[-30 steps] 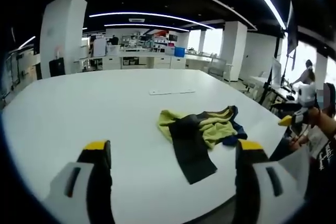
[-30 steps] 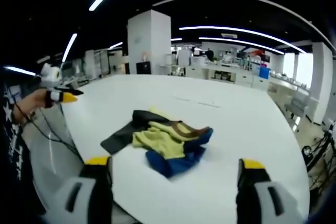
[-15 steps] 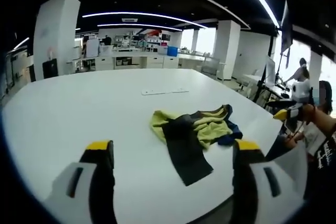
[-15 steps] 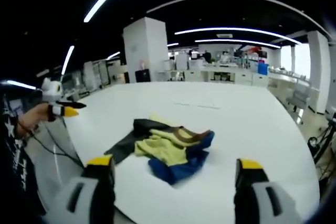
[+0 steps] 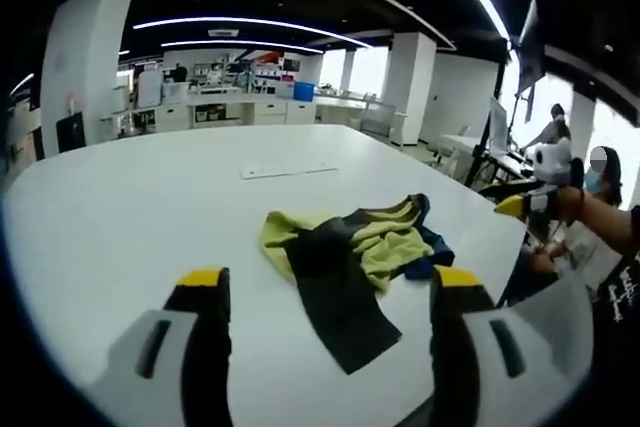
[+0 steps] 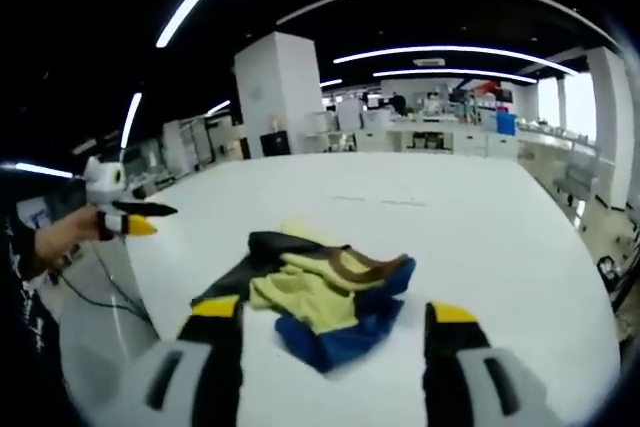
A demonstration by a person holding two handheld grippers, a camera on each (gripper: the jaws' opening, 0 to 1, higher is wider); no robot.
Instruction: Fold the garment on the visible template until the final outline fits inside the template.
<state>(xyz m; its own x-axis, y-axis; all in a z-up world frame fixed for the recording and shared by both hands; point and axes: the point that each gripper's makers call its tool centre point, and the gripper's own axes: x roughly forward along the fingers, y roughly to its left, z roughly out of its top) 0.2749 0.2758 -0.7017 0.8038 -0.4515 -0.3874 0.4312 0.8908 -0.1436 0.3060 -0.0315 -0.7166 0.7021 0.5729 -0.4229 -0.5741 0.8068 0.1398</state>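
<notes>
Right gripper view: crumpled garment [image 6: 325,292], labels seemingly unreadable.

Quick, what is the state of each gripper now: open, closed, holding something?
Left gripper: open, holding nothing, short of the garment.
Right gripper: open, holding nothing.

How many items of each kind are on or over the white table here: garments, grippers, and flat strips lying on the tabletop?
Garments: 1, the crumpled garment in yellow, black and blue.
Grippers: 2, the left gripper and the right gripper, both with jaws apart and holding nothing.
Flat strips: 1, a pale strip lying beyond the garment on the white table.
Total: 4.
</notes>
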